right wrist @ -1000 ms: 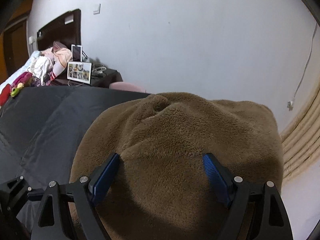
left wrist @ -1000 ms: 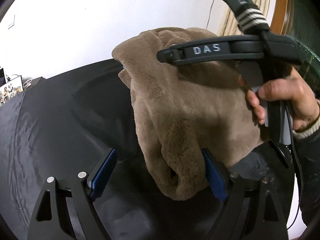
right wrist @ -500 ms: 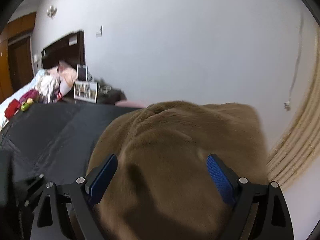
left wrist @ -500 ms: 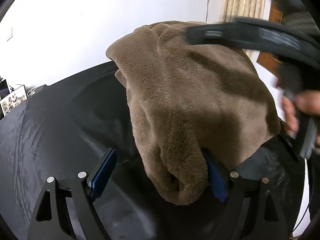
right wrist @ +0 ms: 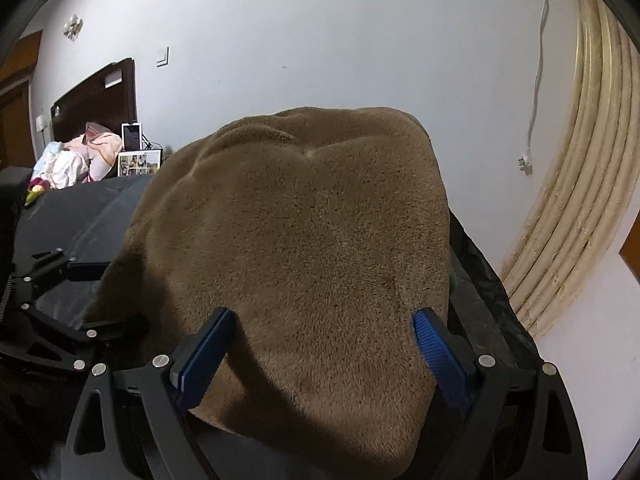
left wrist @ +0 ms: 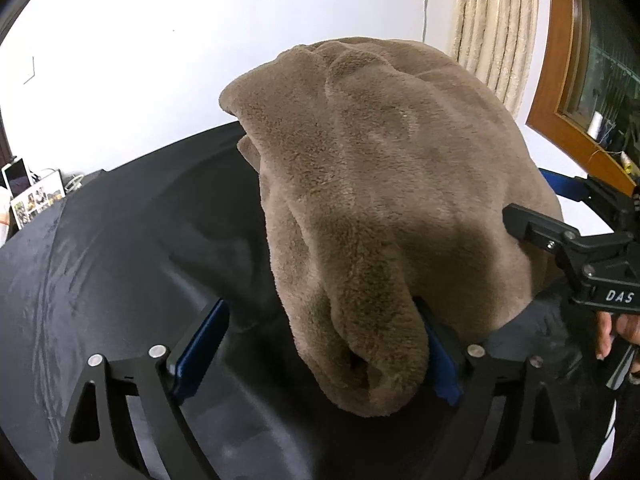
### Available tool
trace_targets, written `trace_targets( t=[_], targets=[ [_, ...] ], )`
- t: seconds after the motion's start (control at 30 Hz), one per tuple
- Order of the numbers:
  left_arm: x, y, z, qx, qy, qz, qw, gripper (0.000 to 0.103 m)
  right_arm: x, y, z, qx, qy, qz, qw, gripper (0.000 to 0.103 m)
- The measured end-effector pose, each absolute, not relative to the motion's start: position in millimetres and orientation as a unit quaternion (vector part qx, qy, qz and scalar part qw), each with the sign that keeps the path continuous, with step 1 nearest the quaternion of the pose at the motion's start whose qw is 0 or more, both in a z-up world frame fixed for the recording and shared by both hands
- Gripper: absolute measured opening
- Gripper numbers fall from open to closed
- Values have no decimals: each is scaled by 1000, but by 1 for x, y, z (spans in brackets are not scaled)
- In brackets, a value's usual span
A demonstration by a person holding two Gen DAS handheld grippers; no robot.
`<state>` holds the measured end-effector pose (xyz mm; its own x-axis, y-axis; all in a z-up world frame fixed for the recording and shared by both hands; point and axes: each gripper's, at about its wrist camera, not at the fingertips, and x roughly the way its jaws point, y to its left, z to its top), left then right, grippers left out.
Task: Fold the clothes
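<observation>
- One brown fleece garment (left wrist: 384,200) lies bunched in a mound on the black sheet (left wrist: 120,260), near its far right edge below the wall.
- Left gripper (left wrist: 324,352): its two blue fingers (left wrist: 200,344) are spread wide; the garment's rolled near end rests against the right one, the left one is clear.
- Right gripper (right wrist: 324,356): both fingers spread wide, straddling the garment's near edge, clamping nothing.
- One hand (left wrist: 616,332) holds the right gripper's handle.
- One framed photo collage (right wrist: 140,164) stands past the sheet's far left corner.
</observation>
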<state>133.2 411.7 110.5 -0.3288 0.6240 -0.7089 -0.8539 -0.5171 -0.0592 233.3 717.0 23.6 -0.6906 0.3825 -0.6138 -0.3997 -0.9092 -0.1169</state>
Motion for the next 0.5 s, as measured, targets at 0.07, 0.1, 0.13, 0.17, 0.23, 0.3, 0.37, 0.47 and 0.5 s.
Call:
trace_targets(
  t=[0.07,0.1,0.13,0.17,0.23,0.3,0.37,0.47,0.5],
  targets=[
    [132,409,110,-349,164,799,462,94,231,717,21,-332,9,918,217,93],
    [132,408,110,-349,163,799,461,95,230,718,19,-333,8,917,219,93],
    [131,407,110,-349,163,800,461,95,230,718,18,-335,7,916,221,93],
    [131,406,110,-349,163,800,461,96,229,720,16,-337,10,915,223,94],
    [131,404,110,-347,165,800,461,96,227,722,12,-340,14,912,227,95],
    [131,402,110,-346,167,801,460,97,225,724,10,-342,17,911,230,98],
    [130,399,110,-348,165,800,460,98,223,727,7,-344,20,910,233,101],
    [127,394,110,-353,161,799,459,99,221,730,3,-346,25,907,237,102],
    [126,393,111,-354,161,799,458,100,220,729,4,-345,25,908,237,102]
  ],
)
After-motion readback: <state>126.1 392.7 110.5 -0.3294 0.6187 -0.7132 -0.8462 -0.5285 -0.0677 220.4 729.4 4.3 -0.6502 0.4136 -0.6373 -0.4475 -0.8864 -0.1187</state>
